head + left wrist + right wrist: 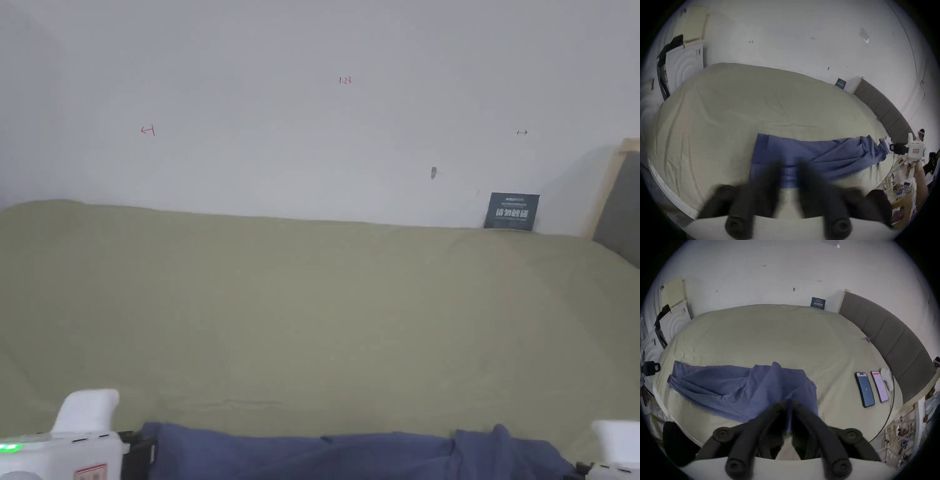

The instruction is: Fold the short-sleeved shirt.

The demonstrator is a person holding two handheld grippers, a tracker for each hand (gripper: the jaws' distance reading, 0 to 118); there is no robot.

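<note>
Blue cotton stretched across a pale green bedsheet (pixel 769 337): the short-sleeved shirt (pixel 740 386) lies in a long, rumpled band along the near edge of the bed, held at both ends. In the right gripper view, the right gripper (pixel 791 404) has its jaws pressed together on a raised fold of the fabric. In the left gripper view, the left gripper (pixel 788 168) is blurred, its jaws slightly apart with cloth between them; whether they pinch it cannot be told. Two smartphones (pixel 872 388) rest near the padded headboard (pixel 893 344). The step in hand appears to be spreading the garment flat before any fold; the next move likely calls for drawing both ends apart evenly and laying the shirt smooth.
</note>
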